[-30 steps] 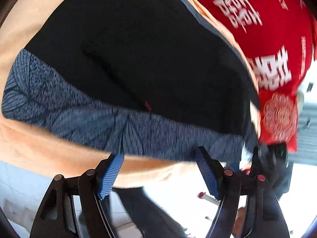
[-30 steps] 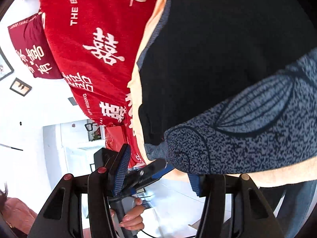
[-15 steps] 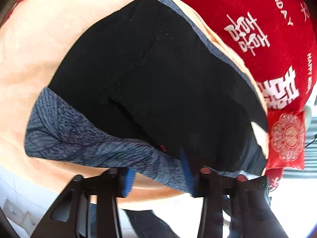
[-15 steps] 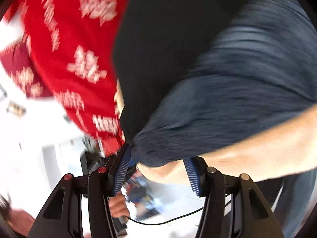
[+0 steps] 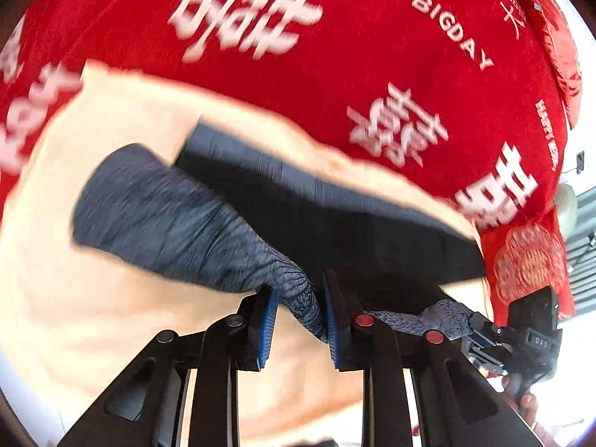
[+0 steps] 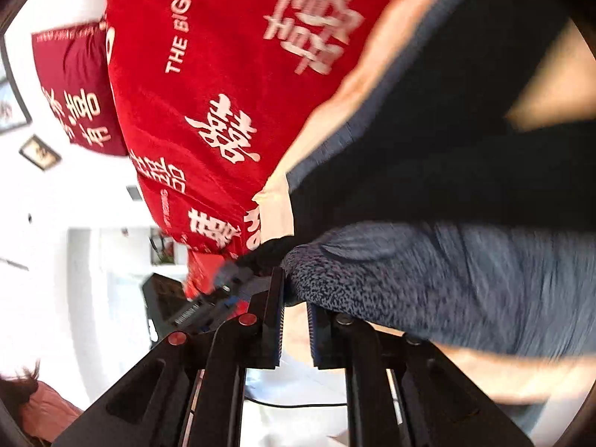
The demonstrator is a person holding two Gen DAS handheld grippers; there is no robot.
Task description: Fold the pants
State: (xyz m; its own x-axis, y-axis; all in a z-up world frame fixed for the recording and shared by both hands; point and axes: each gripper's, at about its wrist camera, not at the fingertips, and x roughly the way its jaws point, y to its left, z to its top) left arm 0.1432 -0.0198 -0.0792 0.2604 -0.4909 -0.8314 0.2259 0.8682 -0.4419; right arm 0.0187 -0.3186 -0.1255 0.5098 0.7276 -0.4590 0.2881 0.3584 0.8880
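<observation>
The pants (image 5: 335,231) are black with a blue-grey patterned band (image 5: 178,223). They lie on a peach-coloured cloth (image 5: 74,316). My left gripper (image 5: 300,309) is shut on the patterned band and lifts it off the cloth. In the right wrist view the pants (image 6: 465,141) fill the right side, and my right gripper (image 6: 296,301) is shut on the patterned band (image 6: 428,283) at its corner. Each gripper shows at the edge of the other's view.
A red bedspread with white characters (image 5: 335,56) lies beyond the peach cloth, also seen in the right wrist view (image 6: 223,93). A red pillow (image 6: 74,85) lies at the far left. A white floor and a black cable (image 6: 298,404) are below the bed edge.
Both grippers went from open to shut on the patterned band. The band is now lifted and bunched, and the views have swung up toward the red bedspread.
</observation>
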